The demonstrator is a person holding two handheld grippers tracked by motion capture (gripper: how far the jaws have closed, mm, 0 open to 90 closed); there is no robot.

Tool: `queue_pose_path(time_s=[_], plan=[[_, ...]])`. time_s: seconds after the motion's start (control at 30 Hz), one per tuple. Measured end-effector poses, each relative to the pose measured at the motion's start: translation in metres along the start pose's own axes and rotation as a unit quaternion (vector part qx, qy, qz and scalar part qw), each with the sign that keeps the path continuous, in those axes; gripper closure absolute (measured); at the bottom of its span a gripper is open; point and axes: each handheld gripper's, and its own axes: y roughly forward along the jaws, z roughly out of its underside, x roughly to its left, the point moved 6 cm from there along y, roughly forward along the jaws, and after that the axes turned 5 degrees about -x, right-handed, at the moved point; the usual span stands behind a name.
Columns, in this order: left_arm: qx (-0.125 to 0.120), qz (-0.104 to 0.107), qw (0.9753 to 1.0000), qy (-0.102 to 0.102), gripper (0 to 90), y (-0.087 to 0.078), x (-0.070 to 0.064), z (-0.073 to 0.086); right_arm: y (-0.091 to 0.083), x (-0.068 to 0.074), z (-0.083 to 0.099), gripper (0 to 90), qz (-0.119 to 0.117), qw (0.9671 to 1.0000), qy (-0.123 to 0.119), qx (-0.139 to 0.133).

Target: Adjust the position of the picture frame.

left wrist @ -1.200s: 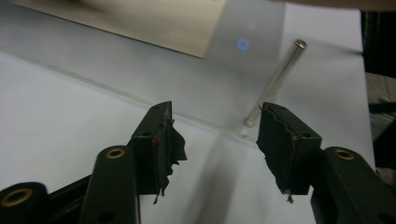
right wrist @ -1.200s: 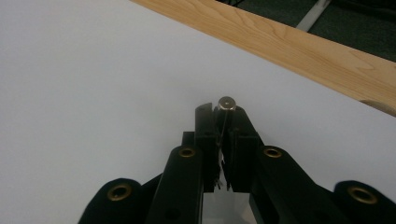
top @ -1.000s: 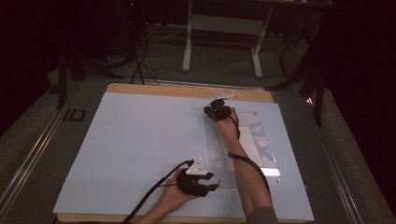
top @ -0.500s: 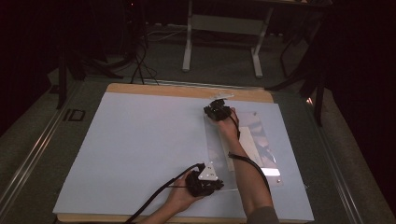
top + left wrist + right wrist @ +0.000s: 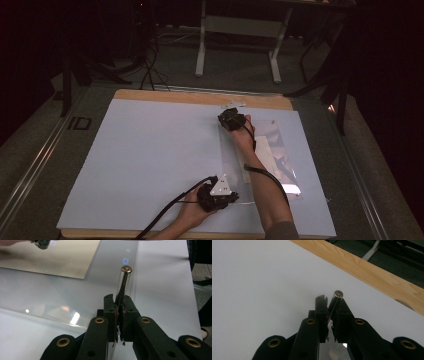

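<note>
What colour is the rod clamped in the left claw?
Shiny silver metal rod, best seen in the left gripper view.
</note>
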Motion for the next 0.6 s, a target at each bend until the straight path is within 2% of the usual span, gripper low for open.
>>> queue_pose_path(time_s=[0.03, 0.07, 0.2, 0.27, 0.47, 0.6], plan=[[0.000, 0.000, 1.0000, 0.000, 85.6, 0.000, 0.000, 0.000, 0.000, 0.000, 0.000, 83.6, 0.000, 1.0000, 0.000, 0.000], [-0.010, 0.000, 0.9999, -0.005, 85.6, -0.005, 0.001, -0.001, 0.000, 0.000, 0.000, 83.6, 0.001, 1.0000, -0.003, 0.001], [-0.024, -0.006, 0.9996, -0.015, 85.6, -0.021, 0.007, -0.002, -0.005, -0.005, -0.004, 82.2, 0.022, 0.9997, -0.009, -0.009], [-0.036, -0.010, 0.9990, -0.024, 85.5, -0.031, 0.010, -0.001, -0.008, -0.009, -0.006, 81.9, 0.024, 0.9996, -0.002, -0.014], [-0.062, -0.031, 0.9971, -0.030, 85.5, -0.066, 0.020, -0.004, -0.023, -0.021, -0.012, 81.5, 0.025, 0.9991, 0.019, -0.026], [-0.080, -0.052, 0.9944, -0.045, 85.4, -0.092, 0.034, -0.002, -0.032, -0.030, -0.012, 81.1, 0.028, 0.9989, 0.025, -0.029]])
